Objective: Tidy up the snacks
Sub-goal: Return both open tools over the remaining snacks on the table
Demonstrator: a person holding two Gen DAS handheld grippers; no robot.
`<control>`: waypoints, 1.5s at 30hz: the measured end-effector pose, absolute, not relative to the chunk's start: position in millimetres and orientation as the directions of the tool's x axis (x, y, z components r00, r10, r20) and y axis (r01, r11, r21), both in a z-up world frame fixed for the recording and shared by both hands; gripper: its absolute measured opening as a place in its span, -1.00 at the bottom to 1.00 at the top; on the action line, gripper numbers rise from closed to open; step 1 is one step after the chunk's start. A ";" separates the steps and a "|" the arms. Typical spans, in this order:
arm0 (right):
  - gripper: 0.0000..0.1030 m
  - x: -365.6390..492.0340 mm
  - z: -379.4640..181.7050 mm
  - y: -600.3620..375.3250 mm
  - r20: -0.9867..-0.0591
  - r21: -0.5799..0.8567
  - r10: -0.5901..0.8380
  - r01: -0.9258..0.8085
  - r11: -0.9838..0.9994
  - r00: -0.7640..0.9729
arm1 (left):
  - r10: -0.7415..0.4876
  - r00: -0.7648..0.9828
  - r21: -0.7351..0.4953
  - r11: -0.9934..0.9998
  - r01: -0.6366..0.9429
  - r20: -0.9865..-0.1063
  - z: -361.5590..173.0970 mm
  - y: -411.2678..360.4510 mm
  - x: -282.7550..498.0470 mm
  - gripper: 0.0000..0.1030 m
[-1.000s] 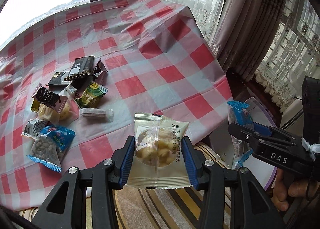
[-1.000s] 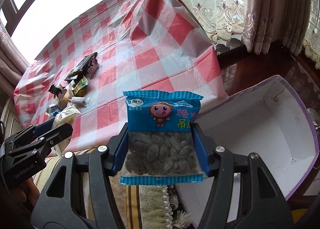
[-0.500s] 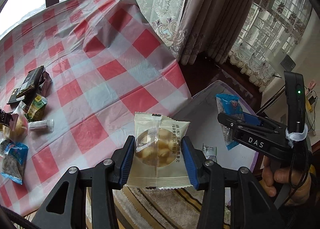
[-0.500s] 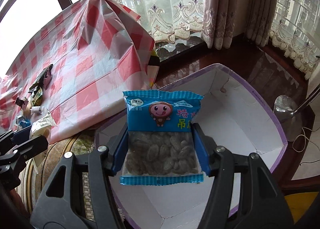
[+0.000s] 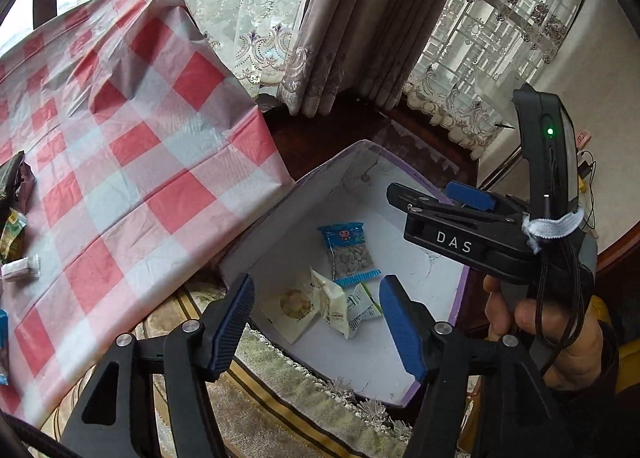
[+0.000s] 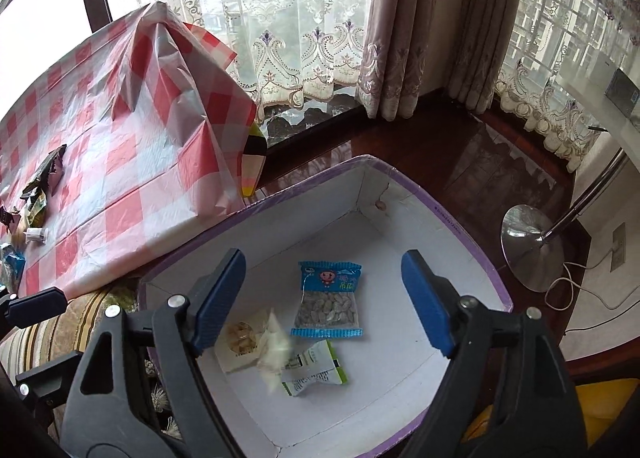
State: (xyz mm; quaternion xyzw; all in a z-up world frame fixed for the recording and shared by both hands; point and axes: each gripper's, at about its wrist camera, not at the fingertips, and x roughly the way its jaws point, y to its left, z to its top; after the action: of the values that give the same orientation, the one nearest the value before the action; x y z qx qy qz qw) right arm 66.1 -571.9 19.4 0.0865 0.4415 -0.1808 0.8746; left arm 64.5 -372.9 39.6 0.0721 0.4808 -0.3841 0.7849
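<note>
1. Box: white inside, purple rim, on the floor beside the checked table.
2. Left gripper: jaws just opened wide, empty, above the box; its cream packet lies inside.
3. Right gripper: jaws likewise just opened wide, empty; blue seed packet inside the box.
4. Advice: lift both clear of the rim before returning for the table's snacks.

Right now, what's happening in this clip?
A person is sorting snacks from the checked table into a white box on the floor, one tool per hand. Both the left tool and right tool have just been opening and hold nothing. The blue seed packet and the pale cookie packet now lie in the box beside two other packets. More snacks wait on the table.
</note>
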 end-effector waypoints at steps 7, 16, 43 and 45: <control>0.71 71.9 35.8 -550.1 -0.767 -0.098 -0.322 0.395 0.913 0.555 | -0.447 0.479 -0.097 0.799 0.594 -0.756 67.1 -355.2 65.5 0.51; 0.81 80.0 57.8 -514.2 -0.701 -0.140 -0.342 0.350 0.926 0.626 | -0.363 0.767 0.106 0.869 0.484 -0.529 95.2 -318.6 63.0 0.63; 0.81 127.8 44.5 -360.2 -0.768 0.186 0.186 -0.065 0.980 0.613 | -0.232 0.776 -0.097 0.971 0.217 -0.586 82.7 -131.5 107.7 0.63; 0.81 132.4 42.2 -350.3 -0.772 0.180 0.197 -0.089 0.980 0.605 | -0.212 0.773 -0.097 0.977 0.192 -0.598 77.9 -114.5 111.8 0.63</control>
State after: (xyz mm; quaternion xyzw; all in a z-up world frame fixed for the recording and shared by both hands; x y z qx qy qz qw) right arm 132.4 -350.3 42.2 0.0618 0.4374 0.0801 0.8936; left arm 111.8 -114.5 77.9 -0.0153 0.3196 -0.1073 0.9413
